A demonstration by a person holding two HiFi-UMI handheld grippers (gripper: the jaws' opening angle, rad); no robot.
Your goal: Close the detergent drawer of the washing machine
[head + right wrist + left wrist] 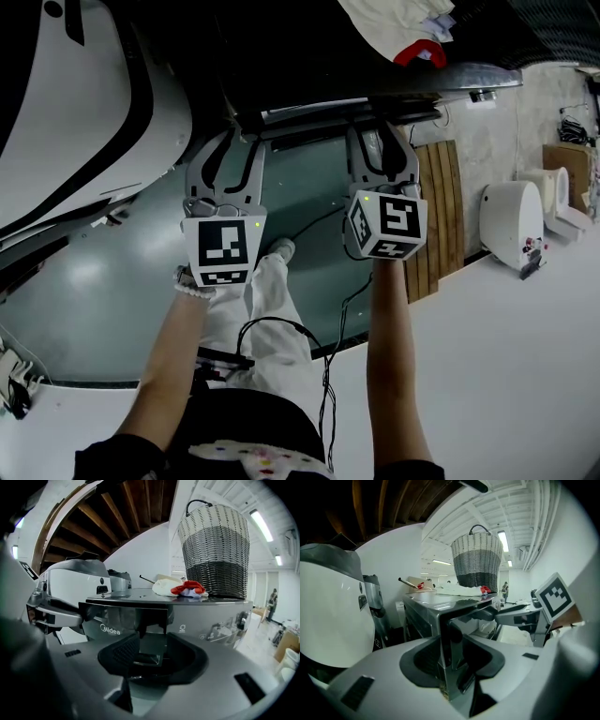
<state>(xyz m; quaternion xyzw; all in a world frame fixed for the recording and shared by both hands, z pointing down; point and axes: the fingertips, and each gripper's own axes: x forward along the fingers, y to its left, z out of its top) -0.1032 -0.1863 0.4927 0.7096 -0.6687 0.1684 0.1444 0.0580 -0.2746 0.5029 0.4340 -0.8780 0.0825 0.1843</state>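
Your left arm (173,347) and right arm (389,347) stretch forward side by side, forearms bare. The left gripper (239,141) and right gripper (380,136), level with each other, tilt slightly downward, each with its jaws standing wide apart, pads pressing nothing.

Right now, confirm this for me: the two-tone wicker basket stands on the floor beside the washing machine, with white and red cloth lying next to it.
Wrong in one respect: the wicker basket stands on top of the washing machine, not on the floor beside it. The white and red cloth does lie next to it. The right gripper view shows this.
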